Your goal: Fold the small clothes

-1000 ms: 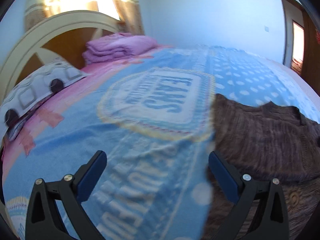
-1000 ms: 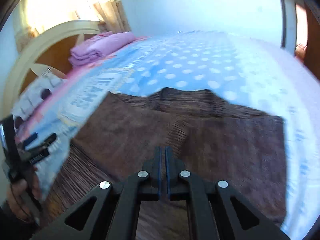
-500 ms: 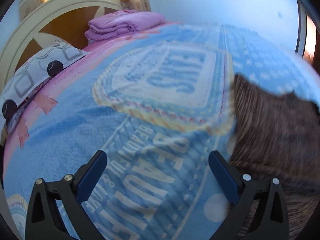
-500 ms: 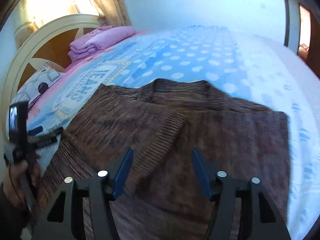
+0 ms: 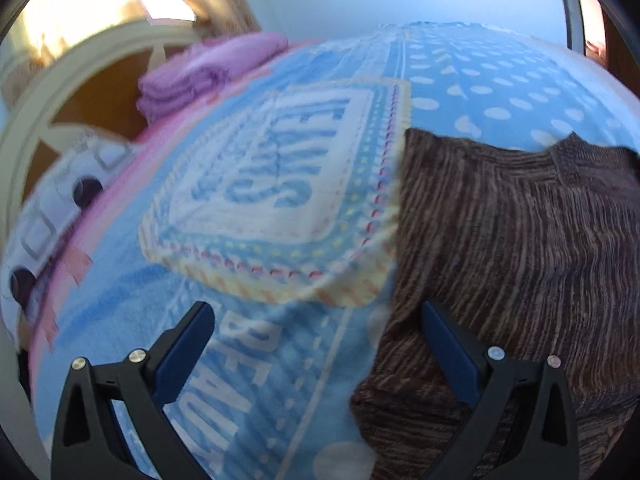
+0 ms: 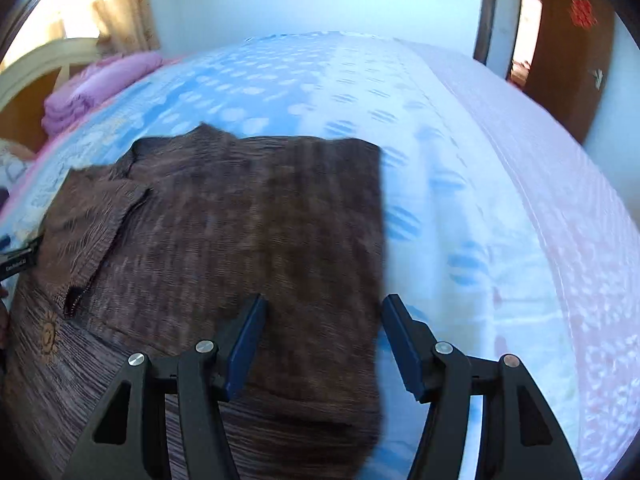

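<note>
A brown striped knit sweater point(image 6: 240, 216) lies flat on the blue patterned bedspread point(image 6: 440, 200), with both sides folded in over the middle. In the left wrist view it point(image 5: 520, 248) fills the right side. My left gripper point(image 5: 316, 320) is open and empty, its right finger over the sweater's left edge. My right gripper point(image 6: 322, 312) is open and empty, straddling the sweater's right edge near its lower end. The left gripper's tip point(image 6: 18, 258) shows at the far left of the right wrist view.
A folded purple blanket point(image 5: 204, 72) and a patterned pillow point(image 5: 52, 200) lie by the cream and wood headboard point(image 5: 80, 92). A pink strip of bedding point(image 6: 560, 200) runs along the bed's right side. A wooden door point(image 6: 572, 40) stands at the far right.
My right gripper opened, let go of the sweater and moved right to its right edge. My left gripper stayed open and shifted toward the sweater's left edge.
</note>
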